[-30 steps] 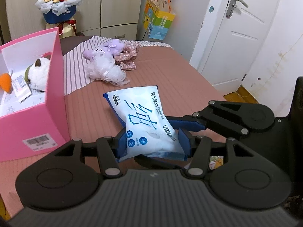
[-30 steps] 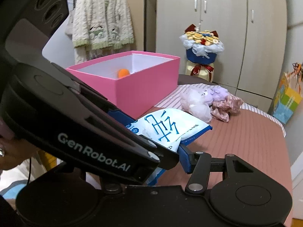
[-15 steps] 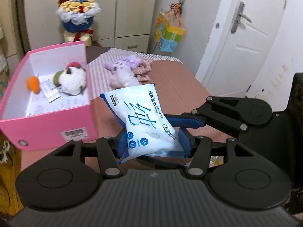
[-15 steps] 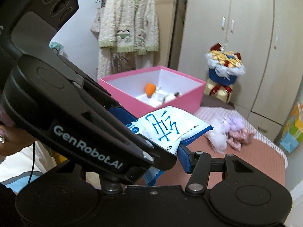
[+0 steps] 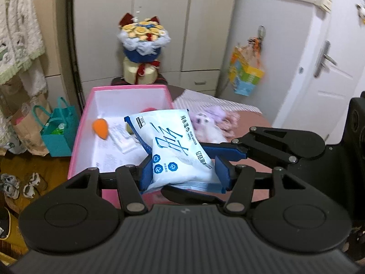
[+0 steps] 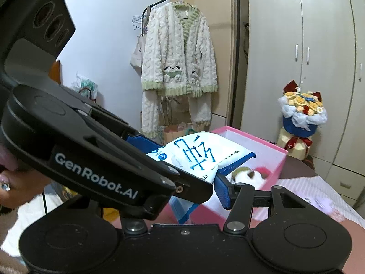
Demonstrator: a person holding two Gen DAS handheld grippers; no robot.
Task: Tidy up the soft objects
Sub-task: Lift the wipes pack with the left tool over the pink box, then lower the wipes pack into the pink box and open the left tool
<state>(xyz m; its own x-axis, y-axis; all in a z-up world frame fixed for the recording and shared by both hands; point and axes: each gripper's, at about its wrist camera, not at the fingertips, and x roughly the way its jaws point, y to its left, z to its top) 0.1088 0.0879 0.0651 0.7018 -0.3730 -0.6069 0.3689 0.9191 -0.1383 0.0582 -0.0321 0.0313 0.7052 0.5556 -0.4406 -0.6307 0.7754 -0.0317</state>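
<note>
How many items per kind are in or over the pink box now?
Wet wipes pack, held over the box by both grippers: 1
Plush toy: 1
Orange soft piece: 1
Small white packet: 1
Total: 4; anything behind the pack is hidden.

glossy plastic wipes pack (image 5: 173,153) between matt black plastic left gripper (image 5: 182,171) pads; beyond it, smooth pink cardboard box (image 5: 78,134).

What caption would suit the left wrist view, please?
Both grippers carry a wipes pack over the pink box holding soft toys.
</note>
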